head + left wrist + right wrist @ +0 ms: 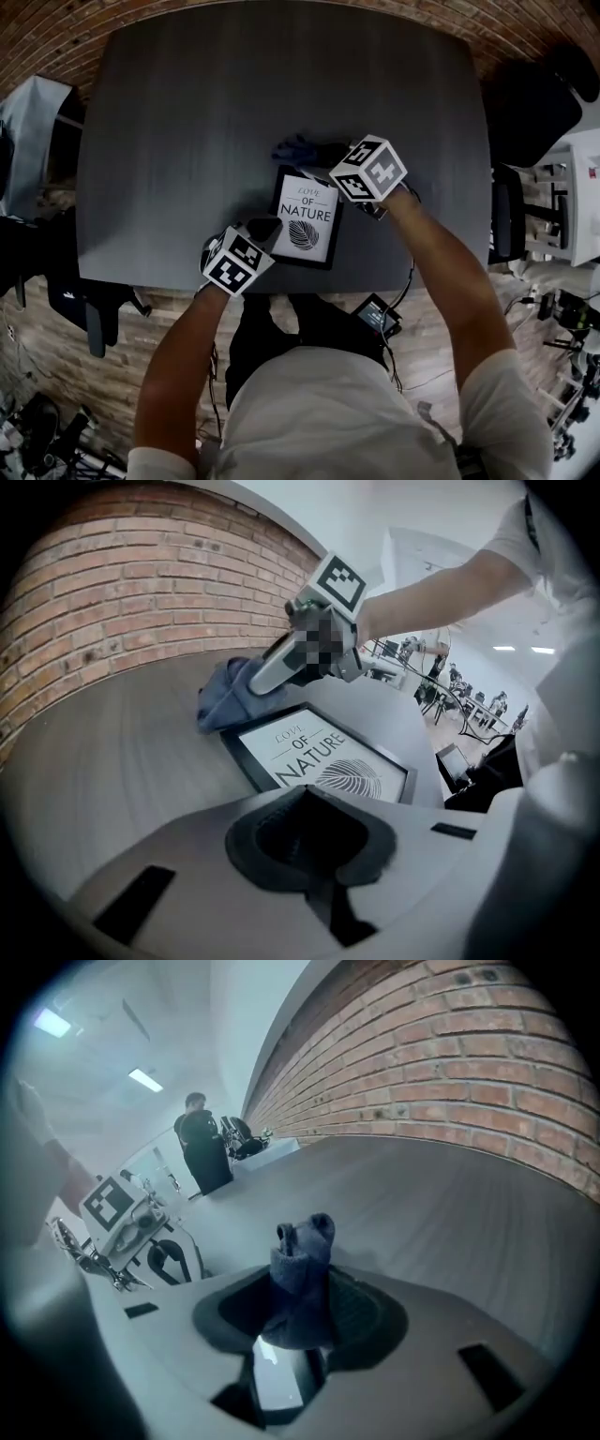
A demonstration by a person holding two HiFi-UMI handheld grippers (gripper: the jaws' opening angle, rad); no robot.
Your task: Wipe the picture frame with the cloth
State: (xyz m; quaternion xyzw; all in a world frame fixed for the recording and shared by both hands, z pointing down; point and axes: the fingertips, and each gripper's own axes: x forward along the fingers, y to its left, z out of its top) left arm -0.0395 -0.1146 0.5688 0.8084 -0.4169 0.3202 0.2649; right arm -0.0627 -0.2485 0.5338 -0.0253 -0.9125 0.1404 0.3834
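picture frame [306, 217]: black, white print, lying face up | cloth [298, 150]: blue, bunched, at frame's far edge

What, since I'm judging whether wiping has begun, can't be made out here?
- Head view: the right gripper's marker cube covers its tongs and most of the cloth.
- Right gripper view: the clamped cloth blocks the view below, so contact with the picture frame is unclear.
- Left gripper view: a mosaic patch blurs the right gripper's body.
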